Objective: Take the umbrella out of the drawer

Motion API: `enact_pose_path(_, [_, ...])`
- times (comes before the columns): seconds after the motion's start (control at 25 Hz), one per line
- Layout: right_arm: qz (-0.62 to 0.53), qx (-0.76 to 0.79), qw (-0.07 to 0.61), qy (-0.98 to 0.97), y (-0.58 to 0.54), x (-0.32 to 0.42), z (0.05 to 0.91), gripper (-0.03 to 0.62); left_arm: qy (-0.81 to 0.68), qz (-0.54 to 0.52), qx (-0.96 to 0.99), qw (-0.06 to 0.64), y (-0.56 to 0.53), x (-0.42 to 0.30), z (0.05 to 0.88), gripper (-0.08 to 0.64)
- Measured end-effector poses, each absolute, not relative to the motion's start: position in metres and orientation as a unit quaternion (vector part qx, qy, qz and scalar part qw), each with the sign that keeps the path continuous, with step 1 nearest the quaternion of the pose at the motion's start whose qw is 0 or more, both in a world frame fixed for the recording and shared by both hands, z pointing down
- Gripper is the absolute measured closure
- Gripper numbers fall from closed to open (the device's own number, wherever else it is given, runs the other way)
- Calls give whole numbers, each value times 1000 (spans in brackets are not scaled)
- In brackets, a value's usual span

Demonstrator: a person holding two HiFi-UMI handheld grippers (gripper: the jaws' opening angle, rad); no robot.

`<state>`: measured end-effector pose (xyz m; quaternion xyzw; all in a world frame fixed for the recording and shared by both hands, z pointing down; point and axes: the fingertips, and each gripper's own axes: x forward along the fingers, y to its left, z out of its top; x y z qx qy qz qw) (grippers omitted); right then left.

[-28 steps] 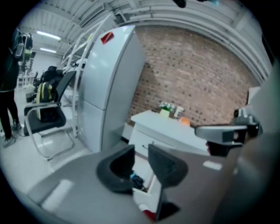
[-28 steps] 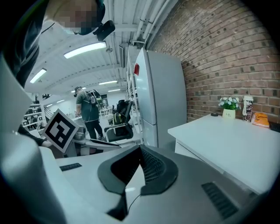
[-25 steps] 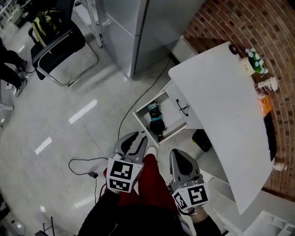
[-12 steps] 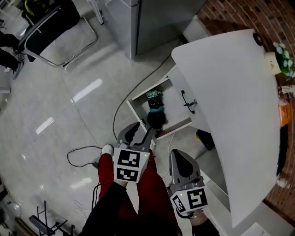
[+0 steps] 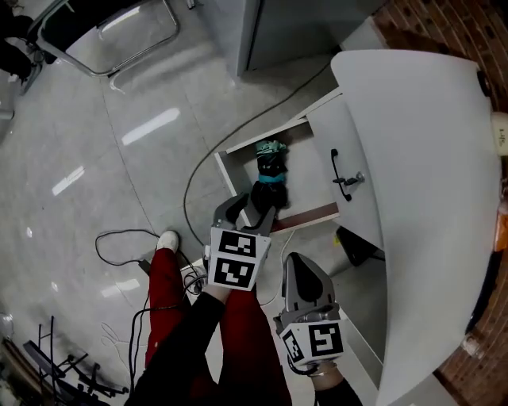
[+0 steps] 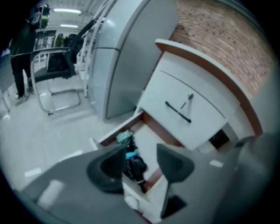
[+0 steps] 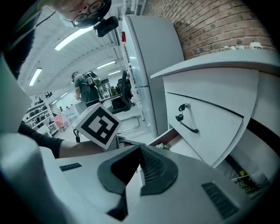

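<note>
A folded black umbrella (image 5: 271, 168) with a teal band lies in the open bottom drawer (image 5: 308, 215) of a white desk. My left gripper (image 5: 246, 208) hangs just above the drawer's near end, pointing down at the umbrella (image 6: 131, 159). The jaws of my left gripper (image 6: 141, 164) have just been opening; they stand apart with nothing pressed between them, and the umbrella shows through the gap below. My right gripper (image 5: 305, 279) is nearer to me, beside the drawer. In its own view my right gripper (image 7: 140, 165) has its jaws together and holds nothing.
Above the open drawer is a shut drawer front (image 5: 337, 155) with a black handle and a key. The white desk top (image 5: 429, 174) overhangs at the right. A cable (image 5: 194, 170) runs over the tiled floor. A chair (image 5: 127, 32) and a grey cabinet (image 5: 294, 24) stand farther off.
Both grippers have sunk toward the drawer. The left one has moved forward over the drawer's near end and its jaws have spread wider. The right one stays shut.
</note>
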<state>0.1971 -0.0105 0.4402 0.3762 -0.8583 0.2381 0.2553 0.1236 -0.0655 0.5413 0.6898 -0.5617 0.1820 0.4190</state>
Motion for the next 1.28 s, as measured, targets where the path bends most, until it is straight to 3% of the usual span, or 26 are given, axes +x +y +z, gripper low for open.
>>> enact_pose_path(0.48, [226, 371, 309, -846, -33, 202, 492, 594, -582, 174, 620, 495, -96, 146, 634, 310])
enact_pose_path(1.28, [236, 379, 368, -815, -57, 213, 553, 594, -600, 153, 535, 575, -136, 140, 713, 289])
